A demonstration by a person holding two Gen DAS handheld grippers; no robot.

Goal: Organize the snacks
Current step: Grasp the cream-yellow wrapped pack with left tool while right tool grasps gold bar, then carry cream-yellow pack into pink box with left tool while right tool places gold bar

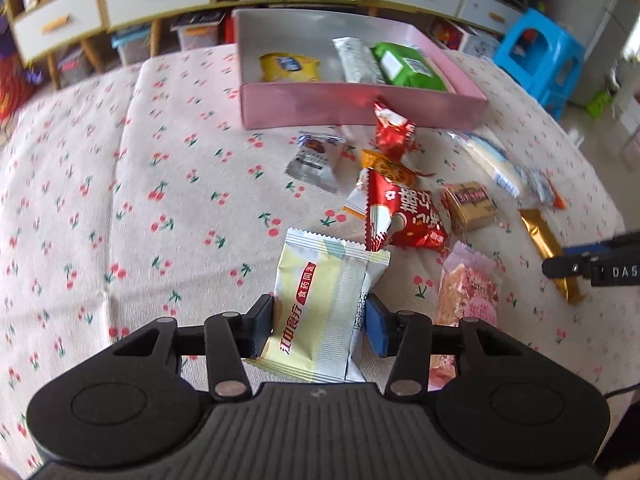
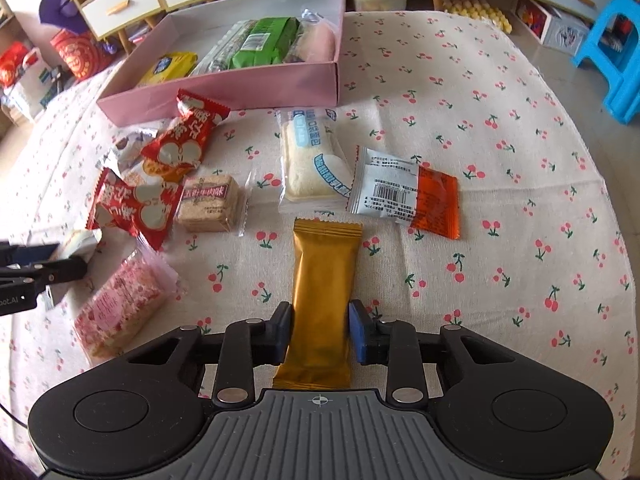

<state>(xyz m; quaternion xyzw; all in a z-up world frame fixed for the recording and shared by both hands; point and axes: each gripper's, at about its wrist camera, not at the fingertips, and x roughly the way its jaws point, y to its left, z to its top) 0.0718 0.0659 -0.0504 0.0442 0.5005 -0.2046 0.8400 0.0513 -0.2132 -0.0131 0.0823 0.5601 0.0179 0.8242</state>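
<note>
Cherry-print cloth [image 2: 480,128]; both fingers clamp snack packets.

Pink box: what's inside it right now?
The pink box holds a yellow packet, a clear-wrapped bar, a green packet and a pale pink bun. Anything beneath them is hidden.

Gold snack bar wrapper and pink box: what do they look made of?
Gold snack bar wrapper: likely metallised plastic film, satin sheen, crimped serrated end. Pink box: apparently thin cardboard, matte pink outside, white inside, straight folded walls.
</note>
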